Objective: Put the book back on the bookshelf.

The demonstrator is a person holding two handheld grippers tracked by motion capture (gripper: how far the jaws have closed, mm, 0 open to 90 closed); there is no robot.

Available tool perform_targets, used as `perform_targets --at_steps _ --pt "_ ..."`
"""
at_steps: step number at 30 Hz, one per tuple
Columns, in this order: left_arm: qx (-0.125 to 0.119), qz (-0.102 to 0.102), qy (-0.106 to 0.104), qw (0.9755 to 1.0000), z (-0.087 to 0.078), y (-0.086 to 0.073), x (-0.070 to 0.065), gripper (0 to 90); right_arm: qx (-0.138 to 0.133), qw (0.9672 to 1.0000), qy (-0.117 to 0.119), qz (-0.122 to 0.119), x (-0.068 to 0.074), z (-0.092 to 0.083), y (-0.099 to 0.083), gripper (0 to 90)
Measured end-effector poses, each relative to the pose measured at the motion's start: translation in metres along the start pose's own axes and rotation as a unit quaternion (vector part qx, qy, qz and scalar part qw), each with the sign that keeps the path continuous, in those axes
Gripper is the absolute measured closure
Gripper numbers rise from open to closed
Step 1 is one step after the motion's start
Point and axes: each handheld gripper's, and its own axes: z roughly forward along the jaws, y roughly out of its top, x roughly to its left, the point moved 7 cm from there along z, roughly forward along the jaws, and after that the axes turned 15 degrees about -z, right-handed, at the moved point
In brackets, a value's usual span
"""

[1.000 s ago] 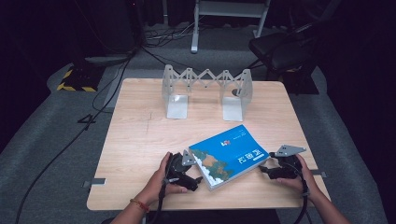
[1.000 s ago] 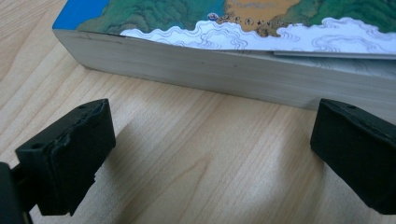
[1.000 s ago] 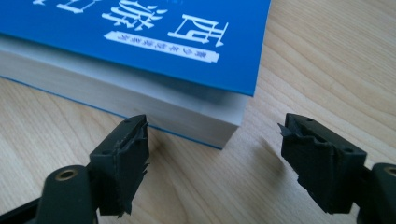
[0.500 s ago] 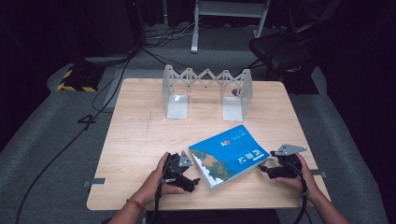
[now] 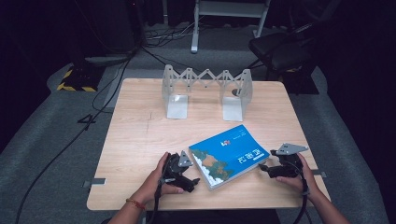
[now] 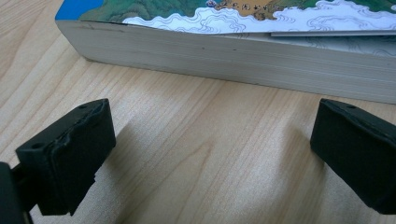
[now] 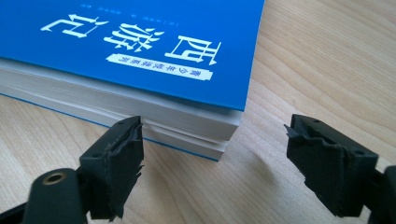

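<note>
My thick blue book (image 5: 229,155), white lettering and a painted landscape on its cover, lies flat on the table's (image 5: 140,140) near edge between my two grippers, left (image 6: 210,154) and right (image 7: 212,163), both jaws open and seemingly just clear of it

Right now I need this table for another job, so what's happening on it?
A person holds a claw in each hand at either end of a blue book lying flat on the table. The left claw is open, short of the page edge. The right claw has just been opening at the book's corner, gripping nothing. A metal rack stands at the far side.
</note>
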Motion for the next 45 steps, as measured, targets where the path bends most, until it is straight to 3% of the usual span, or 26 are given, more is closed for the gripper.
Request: perform_targets --at_steps 7,8,10,13,16,19,21,23,28,30,34,37,45 --pt "0.007 0.005 -0.003 1.0000 -0.005 -0.003 0.002 2.5 -0.008 0.9999 -0.006 0.000 -0.001 -0.004 0.005 19.2" --pt "0.007 0.005 -0.004 1.0000 -0.007 -0.003 0.002 5.0 -0.009 0.9999 -0.008 -0.001 -0.001 -0.004 0.005 19.3" --pt "0.000 0.014 -0.004 0.9999 -0.011 -0.002 0.001 18.2 -0.009 0.9999 -0.011 -0.004 -0.001 -0.004 0.006 19.2" --pt "-0.005 0.020 -0.008 0.9998 -0.017 0.001 -0.002 17.0 -0.011 0.9998 -0.014 -0.003 -0.001 -0.006 0.009 19.2" --pt "-0.019 0.017 -0.025 0.9994 -0.026 0.009 -0.010 16.0 -0.018 0.9997 -0.016 0.002 -0.002 -0.009 0.014 19.2" --pt "-0.031 0.022 -0.034 0.9987 -0.032 0.021 -0.024 16.0 -0.027 0.9994 -0.020 0.003 -0.004 -0.010 0.021 19.2" --pt "-0.042 0.026 -0.045 0.9978 -0.033 0.029 -0.040 15.9 -0.032 0.9992 -0.023 0.001 -0.005 -0.011 0.025 19.2" --pt "-0.042 0.055 -0.046 0.9965 -0.030 0.035 -0.063 15.9 -0.032 0.9990 -0.031 -0.001 -0.005 -0.011 0.031 19.2" --pt "-0.037 0.077 -0.053 0.9950 -0.018 0.043 -0.096 15.9 -0.042 0.9983 -0.039 0.002 -0.005 -0.010 0.041 19.2" --pt "-0.031 0.086 -0.038 0.9950 -0.012 0.041 -0.098 16.1 -0.044 0.9982 -0.040 0.001 -0.006 -0.011 0.044 19.3" --pt "-0.027 0.065 -0.031 0.9970 -0.005 0.036 -0.089 17.6 -0.036 0.9982 -0.045 -0.013 -0.004 -0.011 0.046 20.9" --pt "-0.026 0.062 -0.026 0.9974 -0.004 0.034 -0.084 19.0 -0.030 0.9989 -0.035 -0.012 -0.003 -0.009 0.042 20.9" --pt "-0.031 0.070 -0.028 0.9967 -0.004 0.038 -0.089 18.0 -0.058 0.9974 -0.042 -0.003 -0.005 -0.012 0.061 20.9"
